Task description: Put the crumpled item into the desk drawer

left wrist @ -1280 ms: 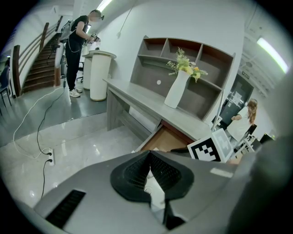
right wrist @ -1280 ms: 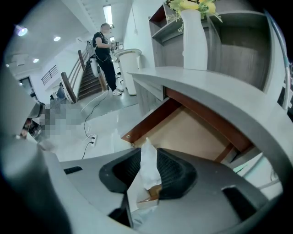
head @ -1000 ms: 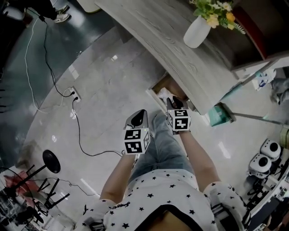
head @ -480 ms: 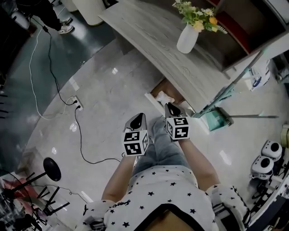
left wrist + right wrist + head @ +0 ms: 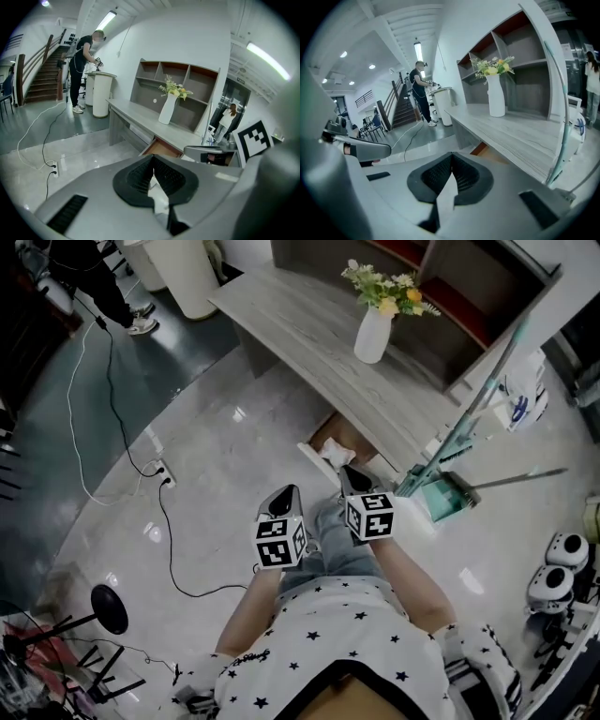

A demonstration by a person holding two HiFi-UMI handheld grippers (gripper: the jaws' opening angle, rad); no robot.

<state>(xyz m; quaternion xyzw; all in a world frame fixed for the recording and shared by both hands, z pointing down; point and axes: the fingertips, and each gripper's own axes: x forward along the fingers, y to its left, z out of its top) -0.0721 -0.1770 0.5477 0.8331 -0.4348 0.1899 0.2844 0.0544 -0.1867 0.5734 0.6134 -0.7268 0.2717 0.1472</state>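
The left tongs (image 5: 286,495) and right tongs (image 5: 350,474) are both pressed together and empty, and the crumpled white paper (image 5: 335,454) lies just beyond the right pair in the open drawer (image 5: 339,430) — close to its front lip, so a careless closing shove could snag it.

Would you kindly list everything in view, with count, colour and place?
desk: one, grey wood, top centre
drawer: one, brown inside, open under the desk
crumpled item: one, white, in the drawer near its front
vase: one, white, with yellow flowers, on the desk
shelf: one, grey and reddish, behind the desk
dustpan: one, teal, floor right of the drawer
socket: one, white, floor at left, cables attached
bystander: one, in black, at a far white pedestal
left gripper: one, silver, jaws together, empty
right gripper: one, silver, jaws together, empty
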